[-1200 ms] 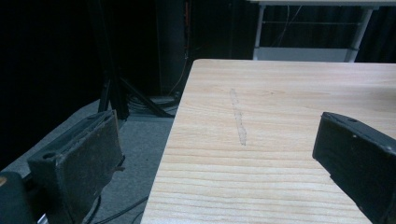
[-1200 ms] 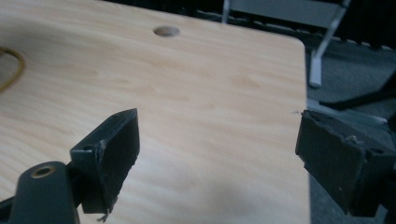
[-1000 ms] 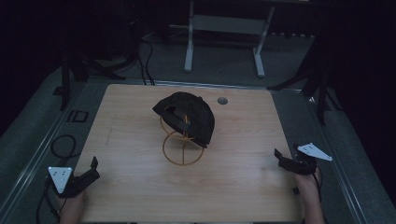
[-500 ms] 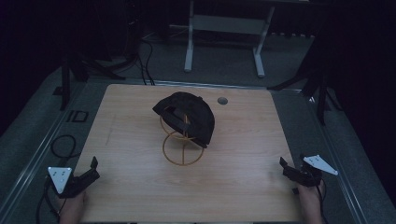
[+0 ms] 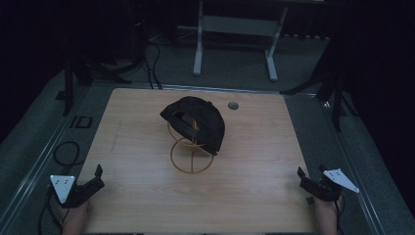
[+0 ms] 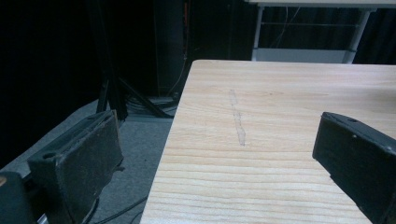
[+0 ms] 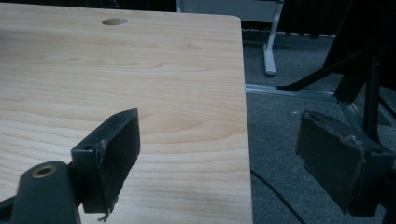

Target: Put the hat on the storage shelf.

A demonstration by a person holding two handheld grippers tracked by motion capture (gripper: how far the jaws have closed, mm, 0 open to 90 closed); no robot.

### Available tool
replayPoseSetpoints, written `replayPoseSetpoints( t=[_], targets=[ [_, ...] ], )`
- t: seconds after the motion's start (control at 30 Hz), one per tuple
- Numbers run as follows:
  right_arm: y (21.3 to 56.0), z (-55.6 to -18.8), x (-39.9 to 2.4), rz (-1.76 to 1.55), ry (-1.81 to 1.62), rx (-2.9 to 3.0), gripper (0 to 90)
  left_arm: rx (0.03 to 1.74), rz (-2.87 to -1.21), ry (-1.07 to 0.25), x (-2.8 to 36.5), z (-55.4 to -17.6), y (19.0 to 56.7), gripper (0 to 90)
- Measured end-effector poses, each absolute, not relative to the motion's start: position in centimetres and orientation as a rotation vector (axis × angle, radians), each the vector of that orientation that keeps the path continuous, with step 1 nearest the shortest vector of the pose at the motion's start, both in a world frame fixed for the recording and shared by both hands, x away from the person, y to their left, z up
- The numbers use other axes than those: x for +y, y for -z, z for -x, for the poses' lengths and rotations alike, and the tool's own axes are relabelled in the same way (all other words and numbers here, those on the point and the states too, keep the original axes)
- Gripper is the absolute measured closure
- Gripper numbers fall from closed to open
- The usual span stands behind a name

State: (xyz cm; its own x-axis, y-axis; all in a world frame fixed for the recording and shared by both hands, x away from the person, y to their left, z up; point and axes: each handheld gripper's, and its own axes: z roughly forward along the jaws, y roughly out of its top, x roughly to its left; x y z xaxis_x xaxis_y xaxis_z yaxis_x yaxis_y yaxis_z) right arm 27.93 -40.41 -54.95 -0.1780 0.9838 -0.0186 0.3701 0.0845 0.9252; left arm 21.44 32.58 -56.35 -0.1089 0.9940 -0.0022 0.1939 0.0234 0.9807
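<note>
Already Hung: Cap on Stand, Both Tools Parked Wide

Now the cap (image 5: 195, 122) sits on the wire stand (image 5: 192, 149) near the middle of the counter (image 5: 254, 147), a little toward the far side. It drapes over the top ring of the stand, tilted, its strap opening facing the left. The stand's round base rests flat on the wood, so the cap hangs clear of the surface and needs no support from either hand. Judging by that, the hanging looks done.

Each tool waits at a near corner, well apart from the cap. The left tool (image 5: 95, 177) hovers at the near left edge, jaws spread wide with nothing between them; its own view looks along the counter's left edge, one jaw over the floor and one over the wood. The right tool (image 5: 309, 177) mirrors it at the near right edge, jaws likewise wide and empty, straddling the counter's right edge in its view, with the cable hole (image 7: 115, 21) far ahead.

Holding both out at the corners keeps them off the light stand, which a stray nudge could likely tip.
</note>
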Motion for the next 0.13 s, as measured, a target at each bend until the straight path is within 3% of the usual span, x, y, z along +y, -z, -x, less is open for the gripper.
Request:
replayPoseSetpoints(
  t=[0.13],
  targets=[
    [54.91, -27.97, -40.26, -1.355, -1.091, 1.653, 13.9, 1.441, -1.290, -1.179, 32.60, -21.43, 56.34, 1.8]
  ],
)
